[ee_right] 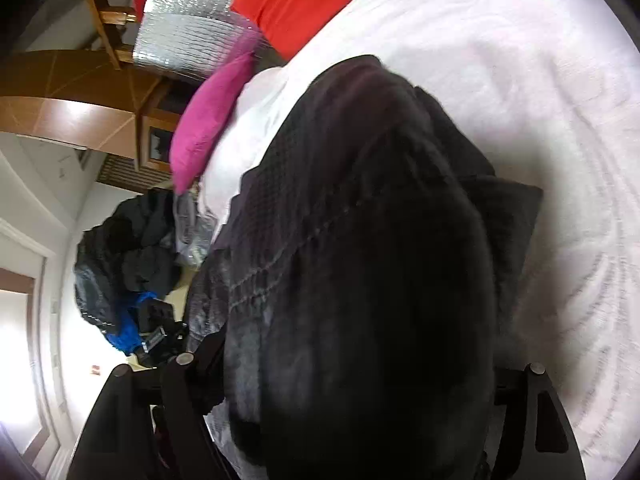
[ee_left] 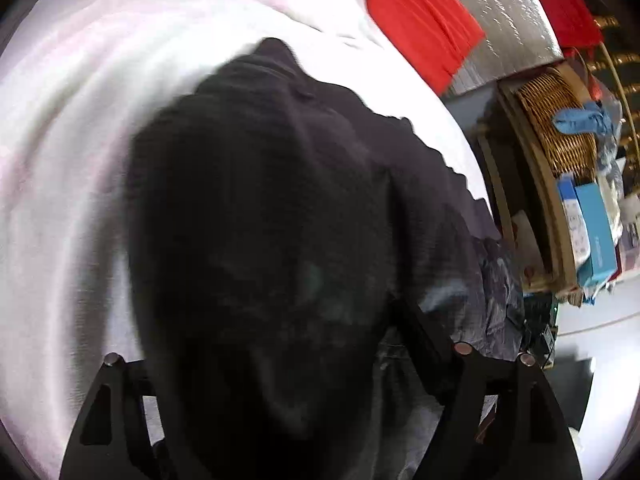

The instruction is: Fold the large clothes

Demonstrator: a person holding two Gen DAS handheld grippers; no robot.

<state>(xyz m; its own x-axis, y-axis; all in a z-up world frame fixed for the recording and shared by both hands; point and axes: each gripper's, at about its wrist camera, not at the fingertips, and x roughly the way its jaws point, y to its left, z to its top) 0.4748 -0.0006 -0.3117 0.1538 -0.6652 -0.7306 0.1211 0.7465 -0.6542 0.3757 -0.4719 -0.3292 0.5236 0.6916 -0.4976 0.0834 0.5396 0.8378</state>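
Note:
A large black garment (ee_left: 272, 200) lies bunched on the white bed sheet (ee_left: 80, 120) and fills the middle of the left wrist view. My left gripper (ee_left: 280, 360) stands open, its two black fingers wide apart at the bottom edge, with the cloth's bulk between them. In the right wrist view the same black garment (ee_right: 360, 240), with a stitched seam running across it, lies on the sheet (ee_right: 520, 80). My right gripper (ee_right: 360, 364) is open too, its fingers spread on either side of the cloth. The fingertips are partly hidden by fabric in both views.
A red cloth (ee_left: 424, 20) and a silver foil mat (ee_left: 500, 12) lie at the far end of the bed, beside a pink pillow (ee_right: 212, 120). A wicker basket (ee_left: 556, 128) and blue boxes (ee_left: 596, 228) sit on a shelf. A dark clothes pile (ee_right: 128, 256) lies on the floor.

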